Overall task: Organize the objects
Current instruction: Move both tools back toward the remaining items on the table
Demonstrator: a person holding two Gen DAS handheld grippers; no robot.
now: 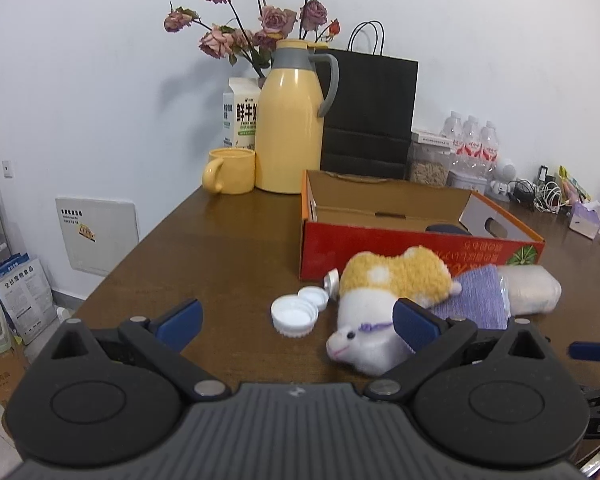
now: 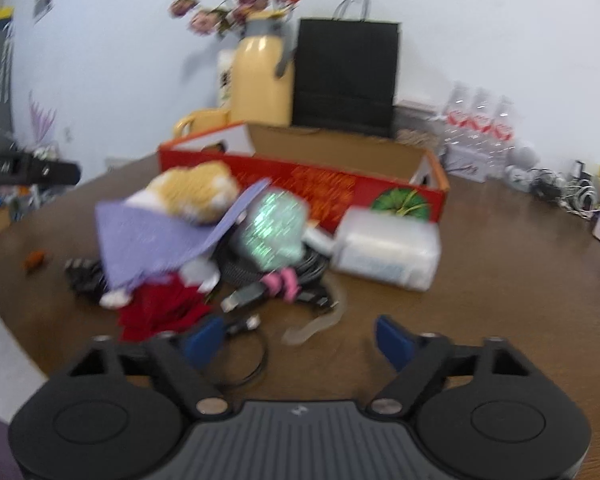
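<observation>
At the bottom of the left wrist view, the left gripper [image 1: 296,322] has its jaws apart just short of the plush toy [image 1: 384,304] at centre right on the bench [image 1: 220,248]. The right gripper [image 2: 300,340] is also spread, empty. Best to close squarely on the toy's body, clear the white caps [image 1: 296,312], then lift toward the red box [image 1: 384,216] behind.

Left gripper [image 1: 298,322]: matte black linkage arms with triangular cut-outs, round black hubs with raised discs, silver pivot pins, blue finger pads [image 1: 182,319], a grey ribbed centre housing bearing a small pale logo.

Right gripper [image 2: 300,342]: same build, with black arms, silver pins, blue pads [image 2: 394,342], grey ribbed housing and a small logo; the picture is blurred.
</observation>
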